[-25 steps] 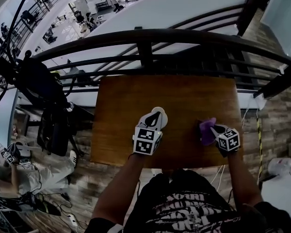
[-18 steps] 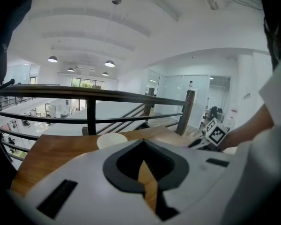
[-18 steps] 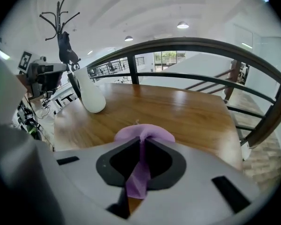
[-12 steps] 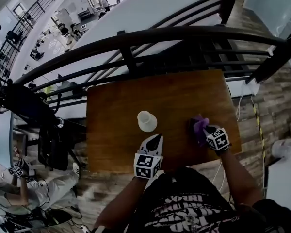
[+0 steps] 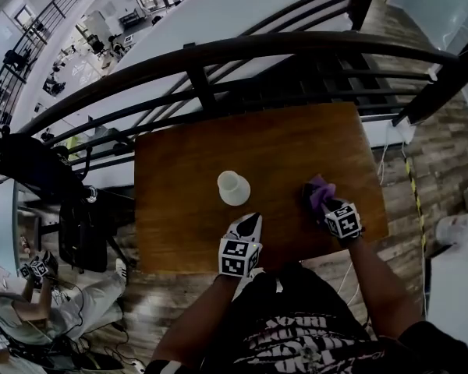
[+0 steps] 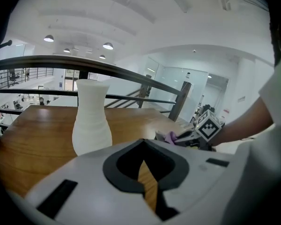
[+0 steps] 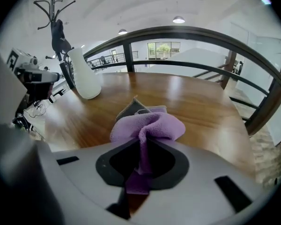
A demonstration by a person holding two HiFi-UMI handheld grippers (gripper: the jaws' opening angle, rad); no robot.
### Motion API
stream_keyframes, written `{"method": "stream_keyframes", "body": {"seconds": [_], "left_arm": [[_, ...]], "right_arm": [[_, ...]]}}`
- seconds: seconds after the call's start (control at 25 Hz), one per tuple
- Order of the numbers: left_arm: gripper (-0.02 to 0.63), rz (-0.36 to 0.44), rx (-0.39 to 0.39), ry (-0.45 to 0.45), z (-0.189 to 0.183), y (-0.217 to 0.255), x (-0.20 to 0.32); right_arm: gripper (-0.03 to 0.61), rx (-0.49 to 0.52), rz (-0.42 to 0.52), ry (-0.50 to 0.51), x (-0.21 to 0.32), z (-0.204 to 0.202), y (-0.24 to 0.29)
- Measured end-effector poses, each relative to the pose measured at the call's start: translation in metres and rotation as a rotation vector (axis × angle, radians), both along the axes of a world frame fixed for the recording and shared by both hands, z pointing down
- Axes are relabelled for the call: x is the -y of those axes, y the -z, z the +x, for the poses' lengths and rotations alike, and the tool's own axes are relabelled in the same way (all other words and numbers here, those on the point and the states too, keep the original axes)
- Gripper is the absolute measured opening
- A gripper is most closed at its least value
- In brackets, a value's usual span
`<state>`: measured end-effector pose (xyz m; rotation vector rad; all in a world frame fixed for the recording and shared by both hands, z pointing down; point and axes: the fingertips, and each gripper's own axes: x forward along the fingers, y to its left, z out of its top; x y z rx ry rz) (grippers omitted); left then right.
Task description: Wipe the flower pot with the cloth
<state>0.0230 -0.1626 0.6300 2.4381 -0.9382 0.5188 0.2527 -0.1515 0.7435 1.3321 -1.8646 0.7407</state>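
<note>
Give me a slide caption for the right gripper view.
Right gripper shut on purple cloth, white flower pot standing apart on wooden table.

Dim indoor light, fisheye-warped edges

- Place: upper gallery of an open-plan office or lab building.
- Evidence: dark railing (image 5: 218, 53) overlooking a lower floor with desks (image 5: 82, 53); glass partitions (image 6: 178, 81); ceiling lamps (image 6: 107, 46).

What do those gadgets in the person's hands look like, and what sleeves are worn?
The left gripper and right gripper are pale grey plastic shells, their jaws lined in black around a teardrop-shaped opening. Each carries a white cube printed with black square markers. No cables show. The forearms are bare; the black T-shirt bears pale print.
</note>
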Motion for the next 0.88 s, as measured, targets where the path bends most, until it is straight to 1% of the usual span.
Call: {"method": "stream_keyframes", "body": {"seconds": [0.08, 0.2, 0.24, 0.36, 0.44, 0.6, 0.72, 0.76, 0.8, 0.84, 0.88], "left_arm": [[-0.002, -0.001, -0.003, -0.001, 0.000, -0.004, 0.000], [-0.002, 0.001, -0.035, 0.002, -0.001, 0.002, -0.003], [-0.002, 0.000, -0.046, 0.003, -0.002, 0.004, -0.004], [-0.002, -0.001, -0.074, 0.016, -0.010, 0.008, -0.007], [-0.002, 0.002, -0.089, 0.022, -0.013, 0.011, -0.010], [-0.002, 0.049, -0.113, 0.019, -0.015, 0.029, -0.011], [-0.002, 0.085, -0.144, 0.059, -0.018, 0.044, -0.013], [-0.002, 0.105, -0.152, 0.076, -0.019, 0.051, -0.015], [-0.002, 0.131, -0.155, 0.089, -0.019, 0.059, -0.017], [-0.002, 0.162, -0.153, 0.098, -0.019, 0.067, -0.019], [-0.002, 0.194, -0.150, 0.109, -0.019, 0.075, -0.022]], "right_arm": [[0.036, 0.007, 0.015, -0.017, -0.001, 0.001, 0.005], [0.117, 0.020, 0.047, -0.047, -0.007, -0.001, 0.021], [0.135, 0.026, 0.056, -0.056, -0.011, -0.003, 0.026], [0.135, 0.010, 0.100, -0.066, -0.026, -0.010, 0.042], [0.137, -0.002, 0.145, -0.077, -0.034, -0.013, 0.057], [0.137, 0.014, 0.257, -0.099, -0.034, -0.027, 0.094], [0.136, 0.043, 0.363, -0.072, -0.034, -0.044, 0.129], [0.125, 0.050, 0.407, -0.054, -0.035, -0.051, 0.144], [0.092, 0.054, 0.452, -0.039, -0.036, -0.058, 0.160], [0.033, 0.057, 0.492, -0.033, -0.038, -0.064, 0.175], [0.018, 0.064, 0.523, -0.031, -0.041, -0.068, 0.187]]}}
